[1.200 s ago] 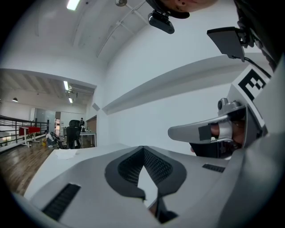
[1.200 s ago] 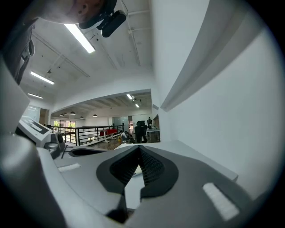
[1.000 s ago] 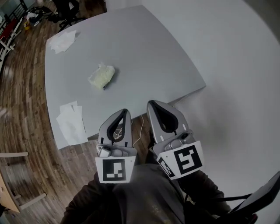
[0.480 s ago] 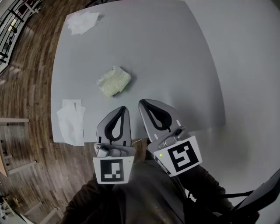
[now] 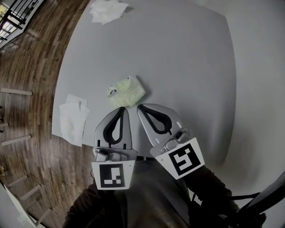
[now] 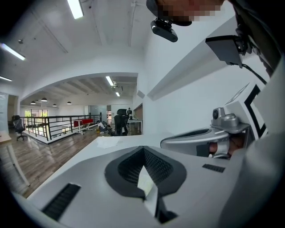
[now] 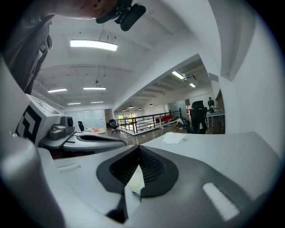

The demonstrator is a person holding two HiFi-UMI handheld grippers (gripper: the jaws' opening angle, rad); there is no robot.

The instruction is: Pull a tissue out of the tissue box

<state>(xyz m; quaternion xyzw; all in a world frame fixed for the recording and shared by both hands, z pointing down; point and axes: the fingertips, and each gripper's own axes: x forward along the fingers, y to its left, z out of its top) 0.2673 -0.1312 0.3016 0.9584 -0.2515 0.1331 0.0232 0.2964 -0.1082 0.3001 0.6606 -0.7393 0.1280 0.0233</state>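
Observation:
The tissue pack [image 5: 126, 91], a soft pale yellow-green packet, lies on the grey table [image 5: 178, 67] near its front edge. In the head view my left gripper [image 5: 123, 109] and right gripper [image 5: 140, 107] are side by side just short of the pack, their tips close to its near side without touching it. Both have their jaws together with nothing held. In the left gripper view the left gripper [image 6: 143, 148] points level across the table, and the right gripper [image 7: 139, 148] does the same in its own view. A pale sliver shows through each jaw loop.
Loose white tissues [image 5: 108, 9] lie at the table's far edge and show again as tissues [image 7: 173, 138] in the right gripper view. More flat tissues [image 5: 73, 120] sit at the left front corner. Wooden floor lies to the left, a white wall to the right.
Both grippers have come forward from past the table's edge to over its front part. The tissue pack now lies just ahead of their tips. The jaws stayed shut.

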